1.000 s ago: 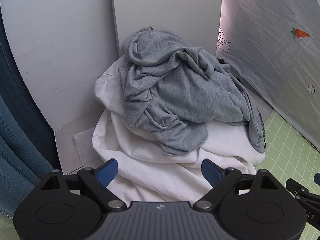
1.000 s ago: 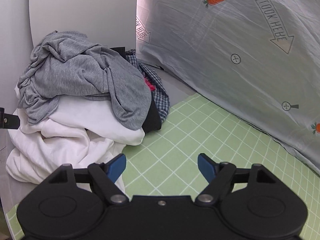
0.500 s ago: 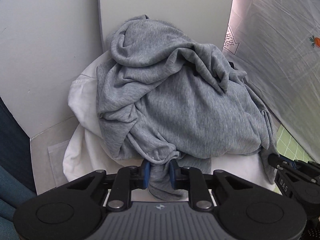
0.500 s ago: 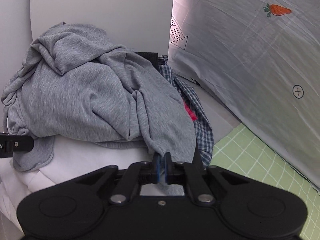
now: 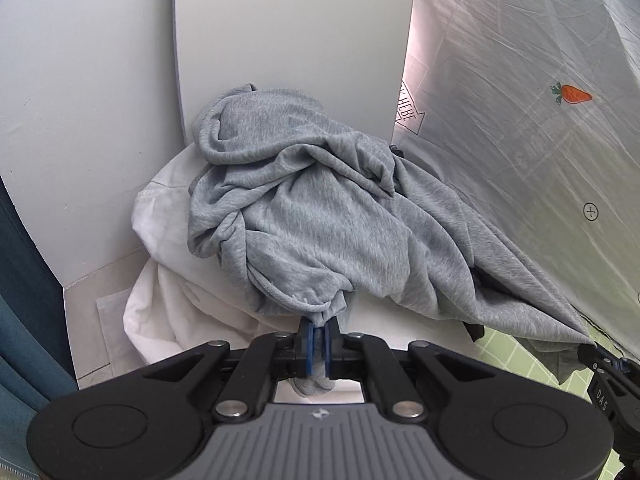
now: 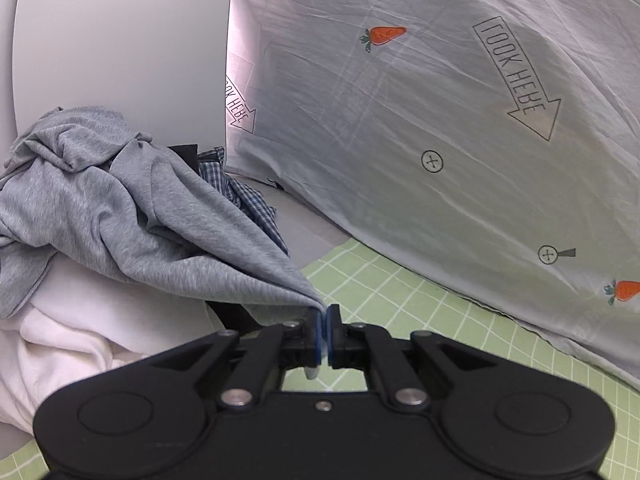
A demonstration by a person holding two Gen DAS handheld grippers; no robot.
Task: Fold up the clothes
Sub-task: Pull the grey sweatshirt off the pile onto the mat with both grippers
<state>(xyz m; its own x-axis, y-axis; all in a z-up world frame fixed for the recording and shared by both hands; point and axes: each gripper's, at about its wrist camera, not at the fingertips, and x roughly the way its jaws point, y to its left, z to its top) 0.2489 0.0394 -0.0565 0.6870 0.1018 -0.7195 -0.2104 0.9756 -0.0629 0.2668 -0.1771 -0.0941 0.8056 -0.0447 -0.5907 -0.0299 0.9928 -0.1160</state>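
Left gripper (image 5: 318, 334): clamped on a bunched edge of the crumpled grey jersey garment (image 5: 320, 216)
Right gripper (image 6: 323, 326): pinched on its corner
Advice: both edges are best drawn apart evenly

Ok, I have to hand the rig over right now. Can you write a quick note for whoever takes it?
Left gripper: shut on a bunched edge of the grey top.
Right gripper: shut on another corner of the same top, fabric drawn taut toward it.
The top lies partly on the pile: white garment beneath, checked shirt and something dark behind, all in the corner by the white panels.
Done: both grasps made, top starting to come off the pile.
Left: get it clear, spread it on the green grid mat, fold it, then the other clothes.
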